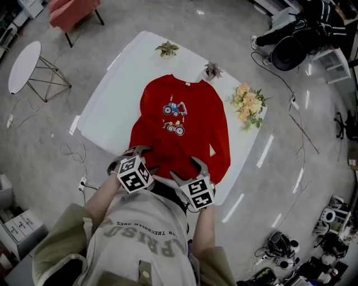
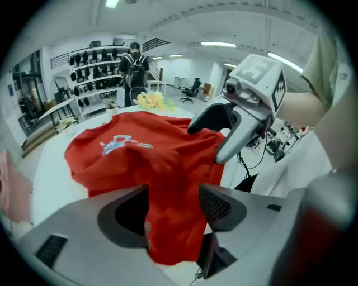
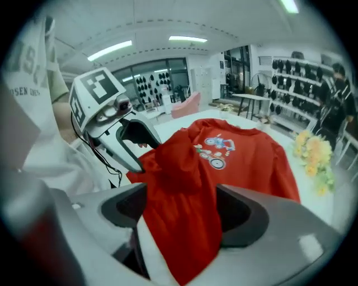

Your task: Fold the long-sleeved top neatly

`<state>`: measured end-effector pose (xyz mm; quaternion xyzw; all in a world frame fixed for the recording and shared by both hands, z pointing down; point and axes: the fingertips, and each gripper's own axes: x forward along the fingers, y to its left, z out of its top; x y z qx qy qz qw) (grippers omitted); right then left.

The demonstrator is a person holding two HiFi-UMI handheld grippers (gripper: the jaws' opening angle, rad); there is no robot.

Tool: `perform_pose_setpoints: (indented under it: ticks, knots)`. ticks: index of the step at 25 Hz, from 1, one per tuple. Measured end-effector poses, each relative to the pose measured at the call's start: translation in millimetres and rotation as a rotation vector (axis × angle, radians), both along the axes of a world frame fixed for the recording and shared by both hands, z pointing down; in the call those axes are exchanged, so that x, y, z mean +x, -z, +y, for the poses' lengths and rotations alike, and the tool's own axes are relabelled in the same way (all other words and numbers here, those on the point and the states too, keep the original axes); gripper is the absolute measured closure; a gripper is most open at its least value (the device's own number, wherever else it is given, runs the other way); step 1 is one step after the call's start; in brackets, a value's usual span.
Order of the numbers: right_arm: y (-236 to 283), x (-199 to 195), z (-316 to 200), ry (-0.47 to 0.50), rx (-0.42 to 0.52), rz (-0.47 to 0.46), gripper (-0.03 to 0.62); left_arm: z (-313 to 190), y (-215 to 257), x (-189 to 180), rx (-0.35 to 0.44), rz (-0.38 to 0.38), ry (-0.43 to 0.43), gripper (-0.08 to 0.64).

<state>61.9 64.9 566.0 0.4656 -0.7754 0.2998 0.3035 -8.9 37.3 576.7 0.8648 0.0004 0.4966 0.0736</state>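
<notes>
Your red long-sleeved top (image 1: 179,120) is spread front-up on the white table (image 1: 106,111), pretty much dead centre of the head view. The collar points to the top of the frame and the hem sits at the bottom edge, right by your hands. The little vehicle print (image 1: 174,116) is facing up on the chest.

Your left gripper (image 1: 144,158) is at the lower-left corner of the hem and your right gripper (image 1: 184,167) is at the lower middle, the two close together. In the left gripper view, the left gripper (image 2: 174,206) has its jaws standing apart, with a loose fold of red fabric hanging in the gap. It doesn't look pinched, just draped between them. It's the same in the right gripper view: the right gripper (image 3: 180,209) is spread wide, and a rumpled strip of the hem runs through the opening without being squeezed. So neither one is really clamping anything. The cloth between the two grippers is bunched up into a ridge, while the chest and shoulders lie flat.

Around the top there's a peach-and-yellow flower bunch (image 1: 247,103) at the right edge of the table. Two small plants (image 1: 166,48) (image 1: 212,70) sit along the far edge. Off the table, upper left, you can see a pink chair (image 1: 72,14) and a round side table (image 1: 25,61).
</notes>
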Motion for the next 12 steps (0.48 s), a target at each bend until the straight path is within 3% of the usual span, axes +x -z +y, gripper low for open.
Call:
perform_pose_setpoints:
  ticks: [1, 4, 7, 8, 10, 12]
  knots:
    - [-3.2, -9.2, -4.9, 0.016, -0.005, -0.036, 0.199, -9.3, 1.9, -16.6, 0.033, -0.029, 0.035, 0.296]
    - [-15.8, -29.6, -25.0, 0.024, -0.007, -0.043, 0.199, -44.9, -0.2, -64.2, 0.130, -0.118, 0.152, 0.289]
    - [-35.9, -38.6, -39.8, 0.030, -0.024, 0.063, 0.202, -83.6, -1.7, -90.0, 0.175, -0.145, 0.244, 0.290]
    - [-39.2, -39.9, -41.1, 0.048, -0.029, 0.102, 0.237, -96.6, -0.5, -92.6, 0.201, -0.151, 0.252, 0.290]
    - [-30.3, -46.6, -39.0, 0.088, -0.031, 0.094, 0.495, -120.2, 2.8, -93.8, 0.259, -0.165, 0.247, 0.290]
    - [2.6, -57.8, -36.4, 0.075, -0.018, -0.098, 0.540, -137.0, 5.4, -93.4, 0.283, -0.158, 0.246, 0.290]
